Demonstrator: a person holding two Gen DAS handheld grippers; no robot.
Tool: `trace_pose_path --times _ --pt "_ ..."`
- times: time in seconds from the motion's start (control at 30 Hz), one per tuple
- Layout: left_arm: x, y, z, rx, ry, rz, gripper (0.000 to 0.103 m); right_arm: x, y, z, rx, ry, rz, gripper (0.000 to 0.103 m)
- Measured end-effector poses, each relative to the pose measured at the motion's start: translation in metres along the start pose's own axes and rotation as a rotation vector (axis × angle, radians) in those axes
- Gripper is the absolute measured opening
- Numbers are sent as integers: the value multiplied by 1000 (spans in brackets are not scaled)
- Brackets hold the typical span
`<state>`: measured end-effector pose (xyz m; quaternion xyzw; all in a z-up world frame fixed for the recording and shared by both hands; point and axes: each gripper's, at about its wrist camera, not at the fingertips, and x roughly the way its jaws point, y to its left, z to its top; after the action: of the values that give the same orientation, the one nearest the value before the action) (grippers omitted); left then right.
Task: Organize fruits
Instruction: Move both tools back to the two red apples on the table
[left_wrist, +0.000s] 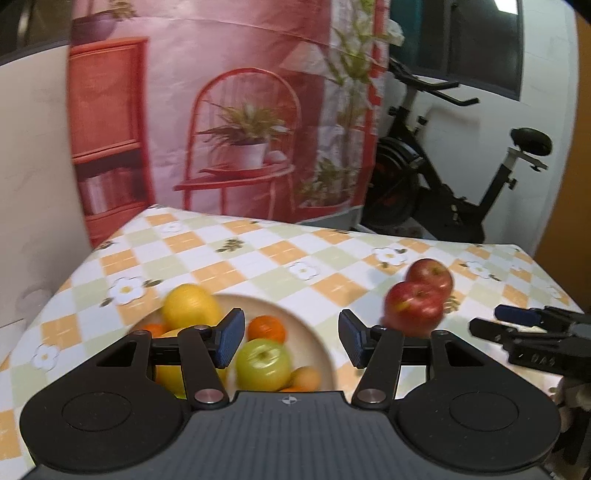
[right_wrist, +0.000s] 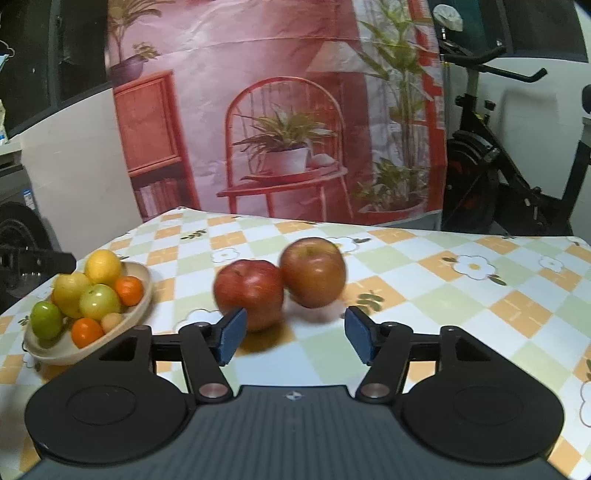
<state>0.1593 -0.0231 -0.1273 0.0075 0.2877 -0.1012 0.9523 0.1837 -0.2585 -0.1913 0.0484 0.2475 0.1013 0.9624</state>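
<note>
Right gripper spread and empty, two red apples touching on checked tabletop just beyond it, left gripper spread above fruit bowl

It was a home room: an exercise bike stood behind a table in a checked cloth.

Glossy smooth red apples, matt beige bowl, smooth checked cloth on tabletop, matt black plastic claw
</note>
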Motion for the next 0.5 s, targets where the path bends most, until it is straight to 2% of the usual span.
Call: trace_pose_path --times 0.37,0.5 --pt "40 -23 17 -6 45 -107 59 18 2 -2 -34 18 34 67" --pt "57 -30 21 -6 70 -171 58 29 11 -1 -86 36 57 67"
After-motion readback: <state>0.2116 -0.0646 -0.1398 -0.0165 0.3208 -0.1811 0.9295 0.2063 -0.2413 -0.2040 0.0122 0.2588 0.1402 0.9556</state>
